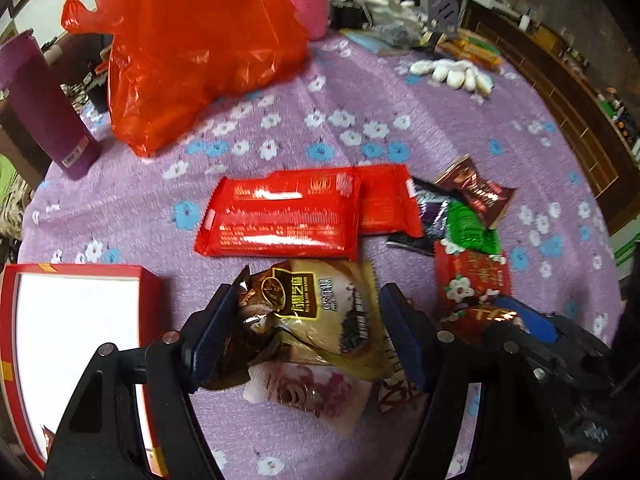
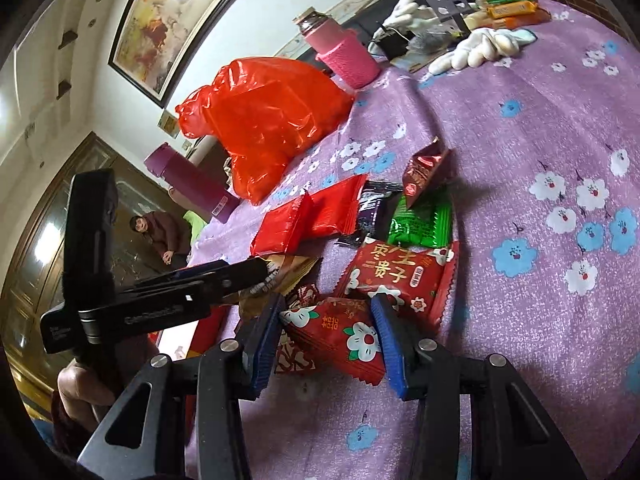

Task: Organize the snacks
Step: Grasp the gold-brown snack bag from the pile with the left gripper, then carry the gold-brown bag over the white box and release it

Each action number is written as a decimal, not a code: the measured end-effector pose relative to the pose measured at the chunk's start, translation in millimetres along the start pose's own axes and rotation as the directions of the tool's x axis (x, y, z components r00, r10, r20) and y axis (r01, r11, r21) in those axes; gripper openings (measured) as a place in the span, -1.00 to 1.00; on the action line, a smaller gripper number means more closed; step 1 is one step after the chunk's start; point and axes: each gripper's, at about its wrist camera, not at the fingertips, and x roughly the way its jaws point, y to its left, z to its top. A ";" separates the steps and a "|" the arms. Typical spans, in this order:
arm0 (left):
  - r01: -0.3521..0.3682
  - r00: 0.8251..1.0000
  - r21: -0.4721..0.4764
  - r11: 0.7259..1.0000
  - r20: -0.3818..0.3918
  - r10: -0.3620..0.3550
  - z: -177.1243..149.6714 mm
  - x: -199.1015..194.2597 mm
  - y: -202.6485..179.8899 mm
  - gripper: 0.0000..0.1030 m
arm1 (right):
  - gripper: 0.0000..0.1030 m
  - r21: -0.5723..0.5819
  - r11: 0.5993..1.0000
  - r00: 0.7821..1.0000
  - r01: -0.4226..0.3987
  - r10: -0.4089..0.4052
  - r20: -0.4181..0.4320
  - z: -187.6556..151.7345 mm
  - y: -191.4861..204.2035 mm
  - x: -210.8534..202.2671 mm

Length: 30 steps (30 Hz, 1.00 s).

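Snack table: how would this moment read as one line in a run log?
left gripper: around gold packet, open | right gripper: around red flower packet, open | box: near left

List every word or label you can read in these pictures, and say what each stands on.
"枣生贵子": red flower-print packet, right wrist view.
"囍": second red packet between the right claw pads.
"石黑芝麻", roughly: gold-brown packet in the left claw; partly blurred.
Other packets, barcode sticker: unreadable.

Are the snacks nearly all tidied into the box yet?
Not nearly. The red box looks empty where visible. The left gripper straddles a gold snack packet; the right gripper straddles a red flowered packet. The two long red packs and small packets wait on the cloth.
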 end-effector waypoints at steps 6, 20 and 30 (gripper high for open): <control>-0.077 0.997 0.032 0.997 0.012 0.077 -10.8 12.3 -9.5 0.49 | -0.10 0.004 1.000 1.000 -0.001 0.001 0.003 -1.0 2.0 0.4; 0.006 0.987 0.019 1.000 0.159 -0.009 -35.6 -11.5 0.9 -0.22 | -0.10 -0.012 0.999 0.999 0.030 -0.030 0.024 -1.9 2.2 -2.4; 0.006 0.968 0.010 1.000 0.251 -0.008 -73.8 -43.0 5.3 -0.24 | -0.10 -0.035 0.999 0.999 0.033 -0.032 0.024 -2.7 6.6 1.0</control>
